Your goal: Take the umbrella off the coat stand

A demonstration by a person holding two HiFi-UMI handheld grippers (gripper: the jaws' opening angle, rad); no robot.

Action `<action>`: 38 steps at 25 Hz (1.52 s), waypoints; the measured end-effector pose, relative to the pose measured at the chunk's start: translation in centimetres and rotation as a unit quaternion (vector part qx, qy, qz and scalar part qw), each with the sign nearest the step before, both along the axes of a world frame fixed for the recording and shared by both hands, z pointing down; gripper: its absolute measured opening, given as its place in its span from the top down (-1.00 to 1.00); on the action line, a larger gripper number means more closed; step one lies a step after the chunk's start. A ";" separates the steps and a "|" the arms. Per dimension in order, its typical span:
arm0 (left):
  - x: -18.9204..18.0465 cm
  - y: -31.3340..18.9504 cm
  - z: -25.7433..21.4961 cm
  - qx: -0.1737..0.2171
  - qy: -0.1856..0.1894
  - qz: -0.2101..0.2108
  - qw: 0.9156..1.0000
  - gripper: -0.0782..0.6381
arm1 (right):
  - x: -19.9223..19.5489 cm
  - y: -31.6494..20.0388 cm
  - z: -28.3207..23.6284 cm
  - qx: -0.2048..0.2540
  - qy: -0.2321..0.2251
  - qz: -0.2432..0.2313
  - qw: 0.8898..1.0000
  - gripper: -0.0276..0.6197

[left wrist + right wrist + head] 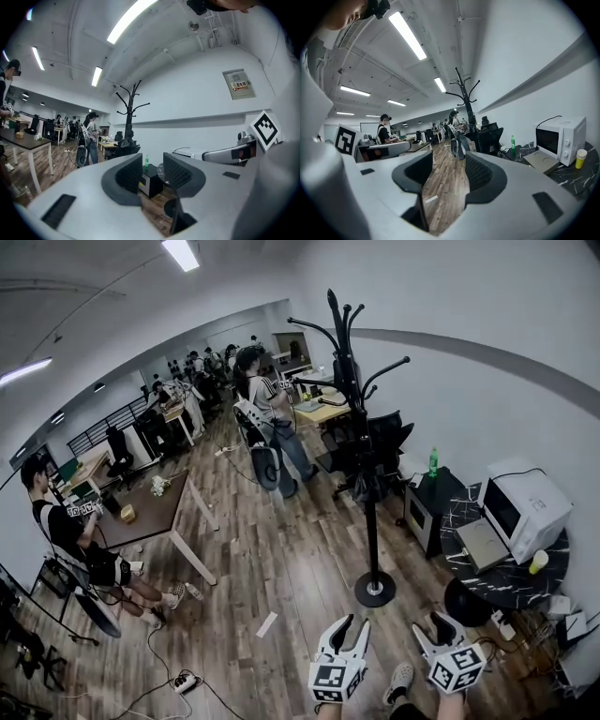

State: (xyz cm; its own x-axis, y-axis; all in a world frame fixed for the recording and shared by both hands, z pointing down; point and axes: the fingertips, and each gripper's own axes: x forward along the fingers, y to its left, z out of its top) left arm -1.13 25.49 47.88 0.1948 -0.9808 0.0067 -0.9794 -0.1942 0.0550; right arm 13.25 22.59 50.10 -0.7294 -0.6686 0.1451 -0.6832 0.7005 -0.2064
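Hanging upright against the coat stand (pixel 373 540), the umbrella (pixel 364 474) was seen far ahead, between the spread, empty left claw (pixel 352 626) and right claw (pixel 433 624).

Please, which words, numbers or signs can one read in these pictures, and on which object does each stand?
Nothing can be read with certainty.
Grey-framed wall notice: red print, too blurred to read.
Green plastic bottle: label too small to read.
White microwave oven: no brand legible.

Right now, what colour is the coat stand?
Black. The coat stand shows best in the head view, against the white wall.
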 end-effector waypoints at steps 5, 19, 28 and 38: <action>-2.4 -4.9 0.3 0.001 -0.001 -0.032 0.999 0.37 | -1.9 -4.9 0.1 0.002 -0.008 -0.013 1.000 0.20; -7.0 -18.1 -4.3 0.026 -0.021 -0.061 0.998 0.36 | -7.4 -19.7 -4.4 0.024 -0.027 -0.060 0.998 0.18; -8.3 -25.0 -4.5 0.041 -0.006 -0.087 0.995 0.36 | -8.2 -27.7 -4.1 0.023 -0.025 -0.076 0.997 0.18; -7.6 -31.2 -4.4 0.043 0.012 -0.091 0.995 0.36 | -6.7 -34.1 -4.6 0.031 -0.036 -0.074 0.996 0.18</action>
State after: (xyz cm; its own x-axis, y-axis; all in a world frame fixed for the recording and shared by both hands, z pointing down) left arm -8.78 -5.69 43.48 0.0135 -0.9965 -0.0819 -0.9975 -0.0191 0.0687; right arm 6.55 -11.48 45.53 -0.8271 -0.5597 0.0509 -0.5572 0.8048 -0.2047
